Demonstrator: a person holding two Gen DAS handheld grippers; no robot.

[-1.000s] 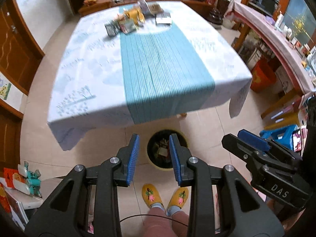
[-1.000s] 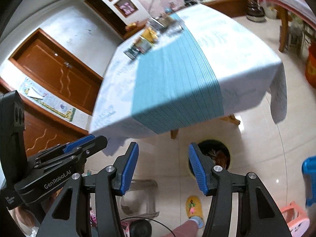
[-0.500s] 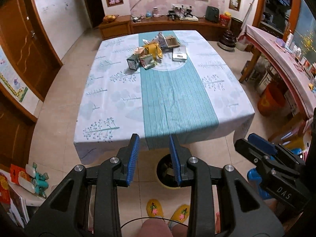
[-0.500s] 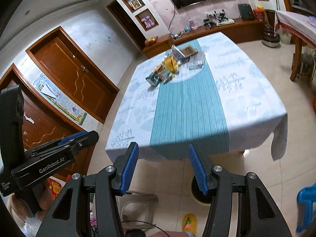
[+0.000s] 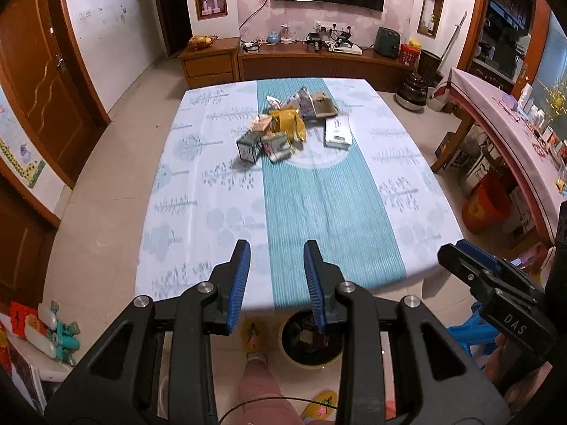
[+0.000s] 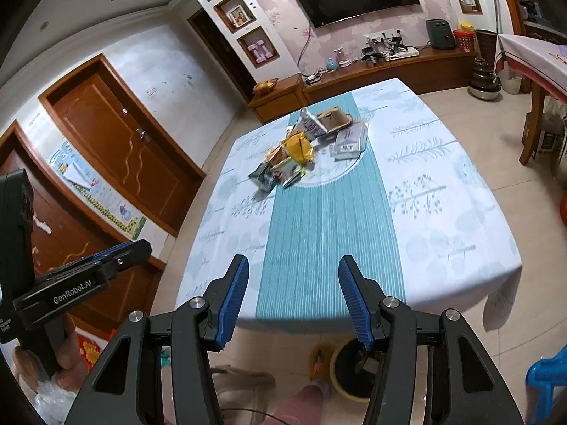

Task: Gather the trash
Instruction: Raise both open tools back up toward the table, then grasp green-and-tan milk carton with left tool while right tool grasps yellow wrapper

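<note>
The trash (image 5: 290,125) was piled at the far end of the table (image 5: 407,191), straight ahead in the upper middle of both views. Nothing was held: the left gripper (image 5: 276,279) and right gripper (image 6: 292,299) were both parted and empty. The bin (image 5: 312,340) was seen nearest, at the bottom. Neither hand could be called nearer.

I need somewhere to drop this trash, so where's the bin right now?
The bin sits on the floor under the near edge of the table, low in both wrist views, beside the person's yellow slipper.
</note>
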